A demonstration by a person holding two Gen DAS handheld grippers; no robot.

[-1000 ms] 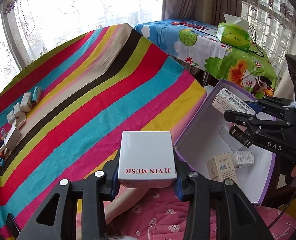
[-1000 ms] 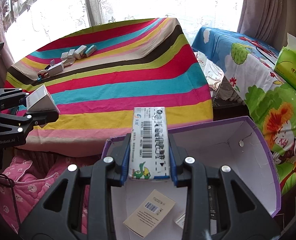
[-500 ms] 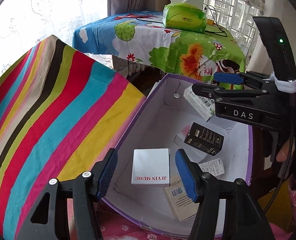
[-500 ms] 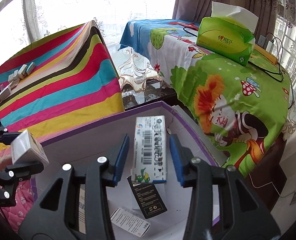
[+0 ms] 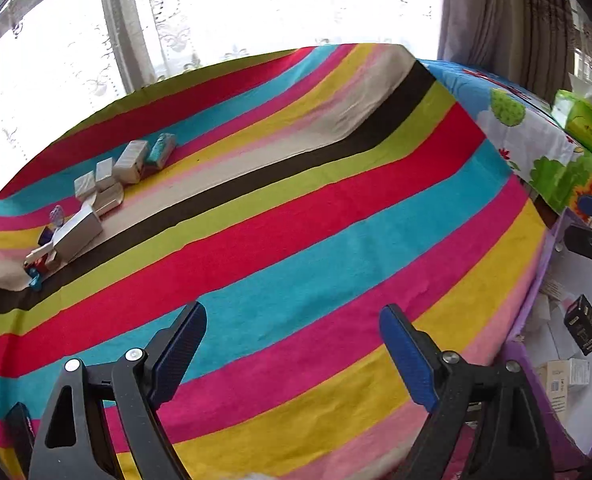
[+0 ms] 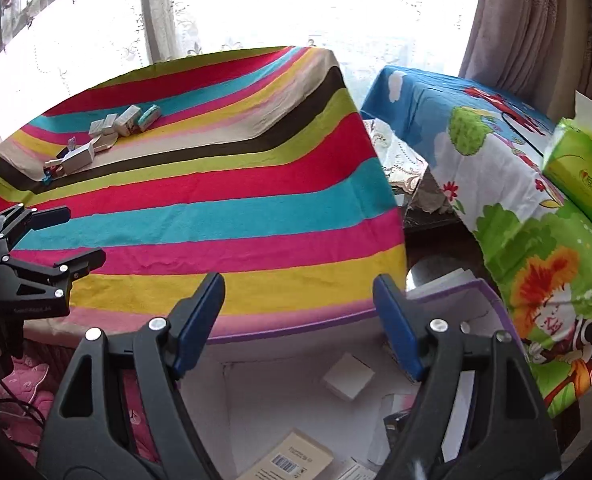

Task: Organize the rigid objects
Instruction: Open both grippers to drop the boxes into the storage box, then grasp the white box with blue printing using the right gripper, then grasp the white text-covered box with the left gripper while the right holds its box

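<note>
My left gripper is open and empty above the near edge of the striped table. It also shows at the left of the right wrist view. My right gripper is open and empty above the purple-rimmed white box. Inside the box lie a white square box, a tan barcoded box and a black box. Several small boxes lie in a cluster at the table's far left, also in the right wrist view.
A second table with a cartoon cloth stands to the right, with a green tissue pack on it. A pink quilted cloth lies below the striped table's near edge. A window with lace curtains is behind.
Both grippers let go of their boxes into the purple-rimmed box and opened wide. The left gripper swung back left over the striped table; the right gripper turned back toward the table.
</note>
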